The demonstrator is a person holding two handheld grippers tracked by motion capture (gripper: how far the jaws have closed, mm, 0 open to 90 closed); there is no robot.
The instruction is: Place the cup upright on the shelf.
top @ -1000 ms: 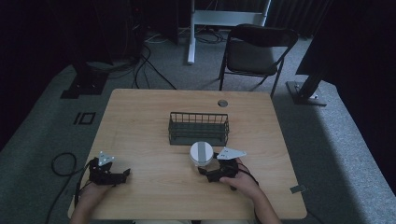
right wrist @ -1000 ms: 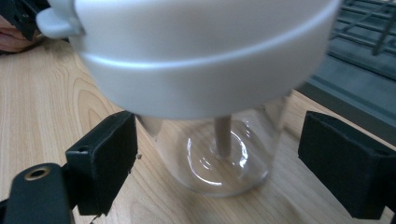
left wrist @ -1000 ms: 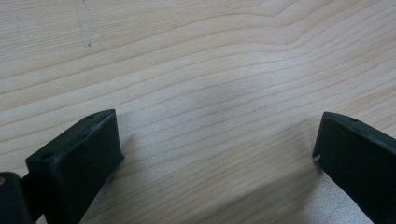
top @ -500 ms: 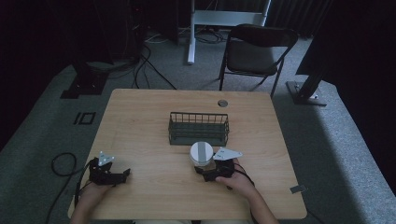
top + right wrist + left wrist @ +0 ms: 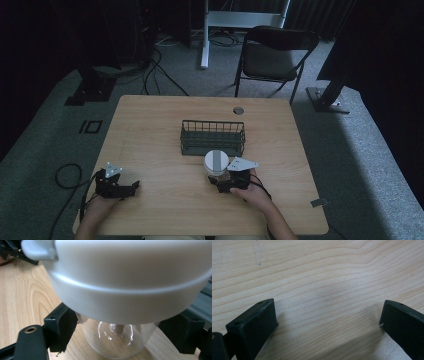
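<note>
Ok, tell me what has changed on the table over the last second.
Little. The right gripper has closed in slightly on the white-lidded clear jar, jaws on either side of its glass body. The left gripper, open over bare table, and the wire basket stayed put.

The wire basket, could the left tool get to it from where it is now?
Probably yes. The left tool sits open and holding nothing, and bare table lies between it and the wire basket. The jar in the right tool stands off to the side.
</note>
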